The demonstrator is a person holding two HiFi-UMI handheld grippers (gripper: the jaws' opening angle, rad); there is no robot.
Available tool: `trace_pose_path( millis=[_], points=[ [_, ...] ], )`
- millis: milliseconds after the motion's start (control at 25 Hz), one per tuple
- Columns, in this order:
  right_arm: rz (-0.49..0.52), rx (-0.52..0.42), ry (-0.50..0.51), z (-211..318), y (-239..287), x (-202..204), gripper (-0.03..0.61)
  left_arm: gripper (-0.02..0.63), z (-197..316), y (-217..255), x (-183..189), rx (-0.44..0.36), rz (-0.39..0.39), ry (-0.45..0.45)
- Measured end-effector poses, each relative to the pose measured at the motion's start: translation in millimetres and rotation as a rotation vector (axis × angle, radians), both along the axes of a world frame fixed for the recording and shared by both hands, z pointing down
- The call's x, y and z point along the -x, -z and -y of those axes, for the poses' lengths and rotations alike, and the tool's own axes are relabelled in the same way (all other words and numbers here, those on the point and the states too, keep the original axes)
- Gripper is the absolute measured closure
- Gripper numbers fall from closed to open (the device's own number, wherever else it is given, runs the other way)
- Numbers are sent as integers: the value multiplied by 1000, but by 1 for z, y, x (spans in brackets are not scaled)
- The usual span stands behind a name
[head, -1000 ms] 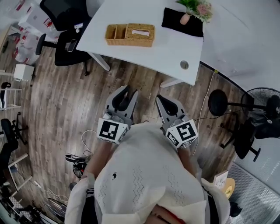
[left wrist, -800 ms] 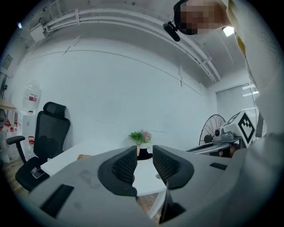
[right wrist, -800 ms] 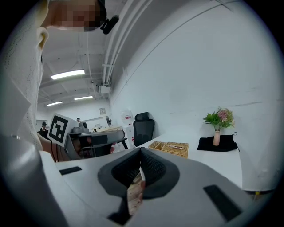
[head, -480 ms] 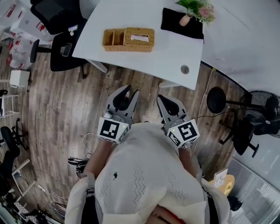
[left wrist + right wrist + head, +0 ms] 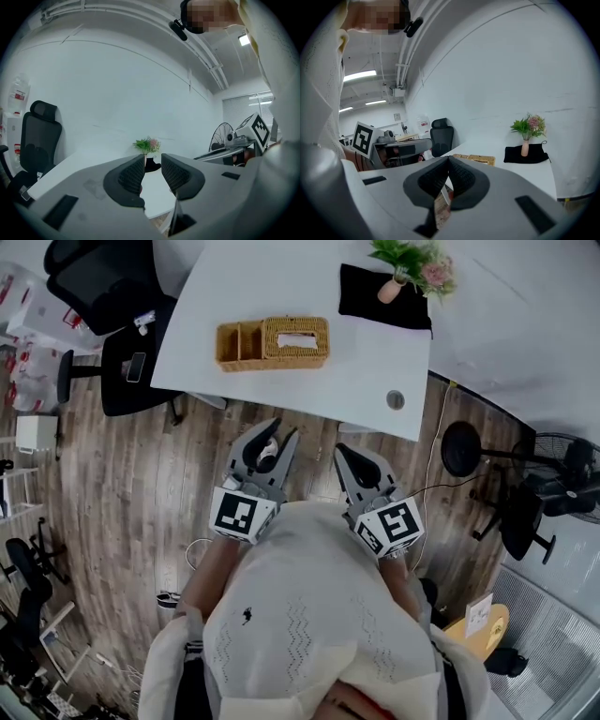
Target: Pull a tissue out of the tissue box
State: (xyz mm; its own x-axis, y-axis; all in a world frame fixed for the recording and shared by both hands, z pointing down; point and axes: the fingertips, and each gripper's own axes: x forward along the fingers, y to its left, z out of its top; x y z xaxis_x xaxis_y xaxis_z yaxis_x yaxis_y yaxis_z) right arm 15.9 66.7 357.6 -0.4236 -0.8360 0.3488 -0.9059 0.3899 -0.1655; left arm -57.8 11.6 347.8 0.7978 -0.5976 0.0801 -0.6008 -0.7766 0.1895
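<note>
You wear a cream knit top (image 5: 314, 610), faint zigzag ribs down the front, with a small dark emblem (image 5: 246, 616) at the chest. Your left gripper (image 5: 283, 430) and right gripper (image 5: 343, 452) have grey moulded shells and black ribbed pads on the fingers (image 5: 132, 174). Each carries a white marker cube (image 5: 236, 514) printed with black squares.

The table (image 5: 361, 362) and tissue box (image 5: 296, 340) have drawn nearer.

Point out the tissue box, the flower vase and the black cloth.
tissue box (image 5: 296, 356), head view, its woven front wall
flower vase (image 5: 525, 148), right gripper view, its pink body
black cloth (image 5: 361, 296), head view, its left half
</note>
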Motion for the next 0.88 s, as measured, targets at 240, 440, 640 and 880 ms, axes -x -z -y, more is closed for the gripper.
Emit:
trace_pose_path(
  millis=[240, 440, 640, 880],
  points=[
    [-11, -2, -19, 32, 3, 11, 577, 500, 33, 2, 11, 3, -9, -18],
    [-18, -4, -29, 53, 4, 23, 577, 500, 55, 1, 18, 9, -16, -41],
    [-17, -11, -60, 69, 4, 28, 577, 500, 72, -2, 20, 6, -4, -77],
    [-24, -15, -107, 84, 3, 30, 577, 500, 92, -4, 19, -1, -10, -122]
  ],
)
